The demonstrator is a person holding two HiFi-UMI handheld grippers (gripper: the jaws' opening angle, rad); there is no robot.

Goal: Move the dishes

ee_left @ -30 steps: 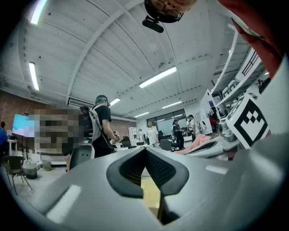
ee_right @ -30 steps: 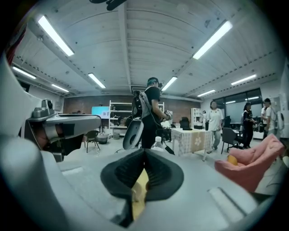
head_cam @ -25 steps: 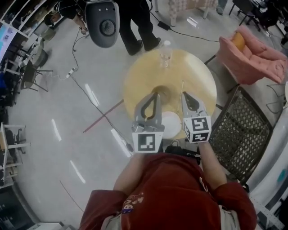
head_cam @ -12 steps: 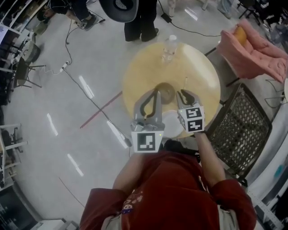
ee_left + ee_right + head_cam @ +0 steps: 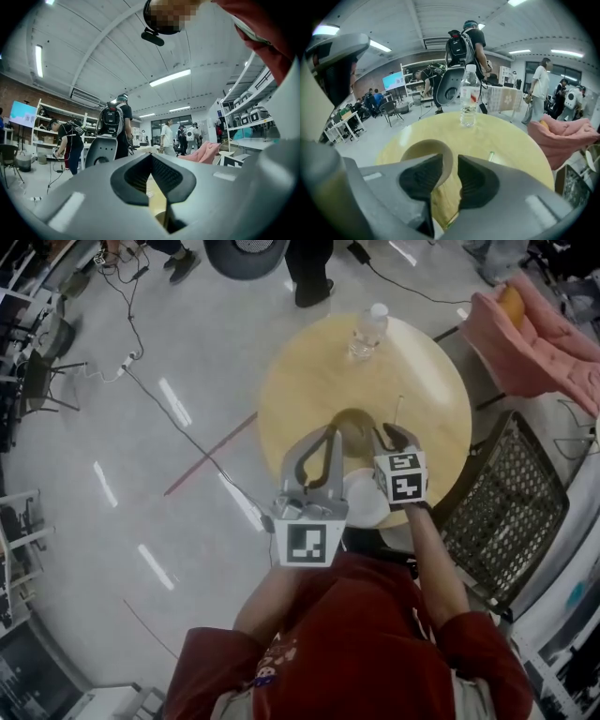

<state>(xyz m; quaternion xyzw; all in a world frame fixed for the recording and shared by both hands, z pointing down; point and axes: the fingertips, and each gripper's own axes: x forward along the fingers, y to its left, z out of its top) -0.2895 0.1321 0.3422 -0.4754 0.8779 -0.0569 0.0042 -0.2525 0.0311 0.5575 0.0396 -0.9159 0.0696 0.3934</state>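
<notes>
A tan bowl (image 5: 352, 427) sits near the middle of the round wooden table (image 5: 309, 381), and a white plate (image 5: 360, 502) lies at the table's near edge. My right gripper (image 5: 389, 437) points down at the bowl's right side. Its jaws have just been opening. In the right gripper view the bowl (image 5: 423, 152) has its rim in the gap between the pads (image 5: 474, 180), which do not press on it. My left gripper (image 5: 327, 433) hangs level over the bowl's left side, shut with nothing in it (image 5: 151, 156).
A water bottle (image 5: 367, 330) (image 5: 468, 101) stands at the table's far edge. A thin stick (image 5: 398, 410) (image 5: 491, 156) lies right of the bowl. A mesh chair (image 5: 506, 512) and a pink seat (image 5: 544, 334) are at the right. People stand beyond the table.
The right gripper has sunk toward the bowl and its jaws have spread apart. The left gripper has come down a little, still shut.
</notes>
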